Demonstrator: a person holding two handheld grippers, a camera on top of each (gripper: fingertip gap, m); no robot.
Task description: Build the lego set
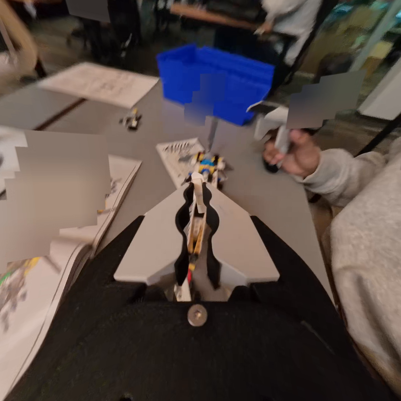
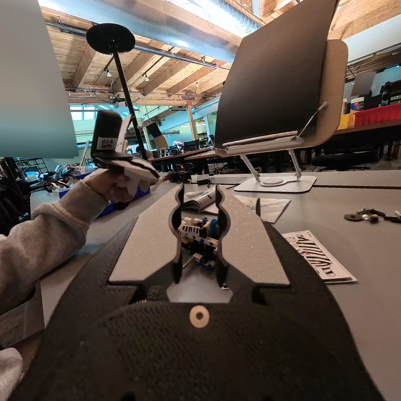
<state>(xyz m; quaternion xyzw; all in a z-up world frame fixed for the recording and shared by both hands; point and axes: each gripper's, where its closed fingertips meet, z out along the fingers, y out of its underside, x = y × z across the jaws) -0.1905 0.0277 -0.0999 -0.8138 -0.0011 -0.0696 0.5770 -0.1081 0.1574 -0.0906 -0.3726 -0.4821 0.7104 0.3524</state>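
Observation:
My left gripper [image 1: 198, 186] is shut on a long white lego piece [image 1: 198, 193] that sticks out past its tips. It is held above the table, and also shows raised at the upper left of the right wrist view [image 2: 152, 173]. The partly built lego model [image 1: 208, 167], white, yellow, blue and black, sits on the grey table just ahead of it. My right gripper [image 2: 199, 188] is open, its jaws standing either side of the model [image 2: 199, 234] low over the table. I cannot tell if they touch it.
A blue bin [image 1: 214, 80] stands behind the model. A sticker sheet [image 2: 314, 256] and open instruction booklets [image 2: 249, 206] lie around it. A dark screen on a stand [image 2: 275, 86] is at the back right, loose black parts [image 2: 368, 217] far right, a small lego sub-build [image 1: 132, 121] left. The grippers' ends are close to 15 centimeters from one another.

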